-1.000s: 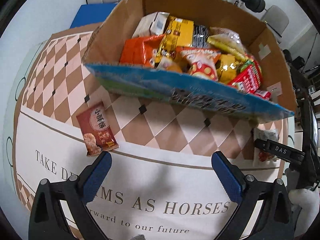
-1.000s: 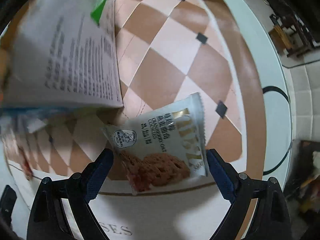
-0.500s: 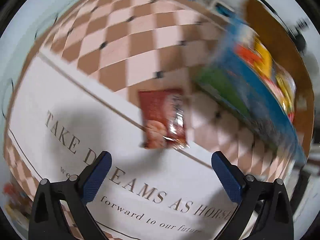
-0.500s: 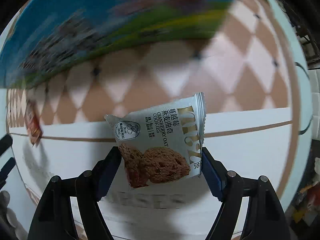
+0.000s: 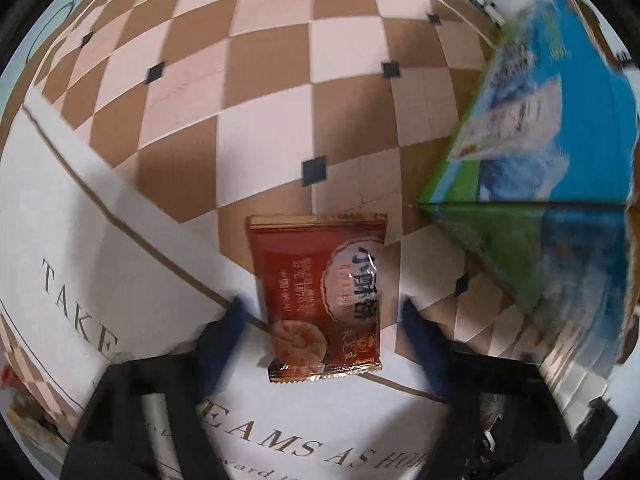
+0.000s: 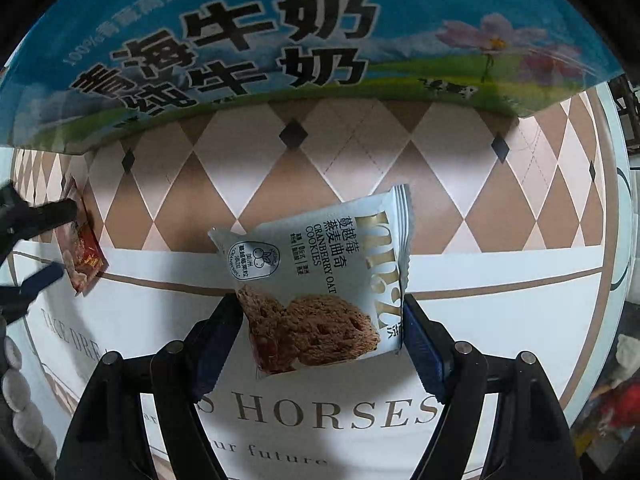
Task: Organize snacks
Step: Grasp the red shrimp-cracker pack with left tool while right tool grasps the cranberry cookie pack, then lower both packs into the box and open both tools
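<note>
Two snack packets are being taken at once, one per hand, which suits a job of gathering loose snacks toward the printed blue-and-green cardboard milk carton box (image 6: 280, 40) standing at the far side of the desk (image 5: 280, 80) with its tan-and-cream chequered cloth.

The left gripper (image 5: 320, 320) is pointing straight down over the dark red foil snack packet (image 5: 320, 300), which is lying flat on the cloth where the chequered pattern meets the white lettered border. Its blue-padded fingers (image 5: 420, 340) are straddling the packet's lower half and are closing in; a sliver of cloth is showing on each side, so the pads are apparently not pressing yet. Straddling the short width makes sense: the thin pouch can be pinched across its sealed sides.

The right gripper (image 6: 320, 328) is likewise pointing down, and its fingers (image 6: 420, 344) are sitting against both side edges of the pale blue cranberry oat cookie packet (image 6: 320, 280), clamped across its lower half. The packet is tilted, its upper end standing free beyond the pads. Whether it is clear of the desk I cannot tell.

In the right wrist view the red packet and the left fingers are appearing at the far left edge, so the two hands are working well apart, each leaving the other room.
</note>
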`<state>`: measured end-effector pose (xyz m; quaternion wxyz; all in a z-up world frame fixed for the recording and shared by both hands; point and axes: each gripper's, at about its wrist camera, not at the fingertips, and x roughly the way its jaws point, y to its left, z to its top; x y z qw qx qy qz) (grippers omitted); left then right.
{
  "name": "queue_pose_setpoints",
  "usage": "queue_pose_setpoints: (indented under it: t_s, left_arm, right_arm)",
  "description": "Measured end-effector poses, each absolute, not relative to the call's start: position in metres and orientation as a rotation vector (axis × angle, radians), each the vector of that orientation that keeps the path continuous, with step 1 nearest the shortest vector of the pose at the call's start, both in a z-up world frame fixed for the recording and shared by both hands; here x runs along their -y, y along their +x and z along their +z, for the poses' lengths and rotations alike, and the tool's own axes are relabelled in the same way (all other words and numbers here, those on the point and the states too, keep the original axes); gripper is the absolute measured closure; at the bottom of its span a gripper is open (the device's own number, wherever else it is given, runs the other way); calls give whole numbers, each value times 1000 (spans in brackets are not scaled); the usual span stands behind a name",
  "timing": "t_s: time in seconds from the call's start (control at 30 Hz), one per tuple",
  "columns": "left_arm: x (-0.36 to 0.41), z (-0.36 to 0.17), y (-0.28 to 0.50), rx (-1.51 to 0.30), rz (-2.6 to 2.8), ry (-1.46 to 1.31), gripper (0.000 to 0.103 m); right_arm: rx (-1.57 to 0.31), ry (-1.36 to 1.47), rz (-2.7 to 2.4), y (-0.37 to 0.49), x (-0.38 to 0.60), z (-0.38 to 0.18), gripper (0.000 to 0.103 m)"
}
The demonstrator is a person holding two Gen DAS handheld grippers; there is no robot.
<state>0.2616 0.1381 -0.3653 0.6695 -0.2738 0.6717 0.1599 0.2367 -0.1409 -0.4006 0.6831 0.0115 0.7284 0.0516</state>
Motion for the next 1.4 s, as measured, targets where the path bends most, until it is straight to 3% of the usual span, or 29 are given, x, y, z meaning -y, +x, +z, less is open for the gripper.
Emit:
queue_pose_setpoints:
  t_s: [0.1, 0.57, 0.97, 1.4]
  left_arm:
    - [-126, -362, 263, -1506, 327, -513, 49]
    - [10, -359, 192, -1602, 38, -108, 49]
    - [37, -382, 198, -1622, 64, -64, 44]
    - [30, -379, 187, -1631, 66, -71, 44]
  right_arm:
    - [-1643, 30, 117, 229, 139, -406, 22]
    - [-1755, 77, 98, 182, 210, -418, 22]
    - [-1786, 114, 54, 179, 215, -428, 15]
    - [-1767, 39, 38, 168, 197, -420, 15]
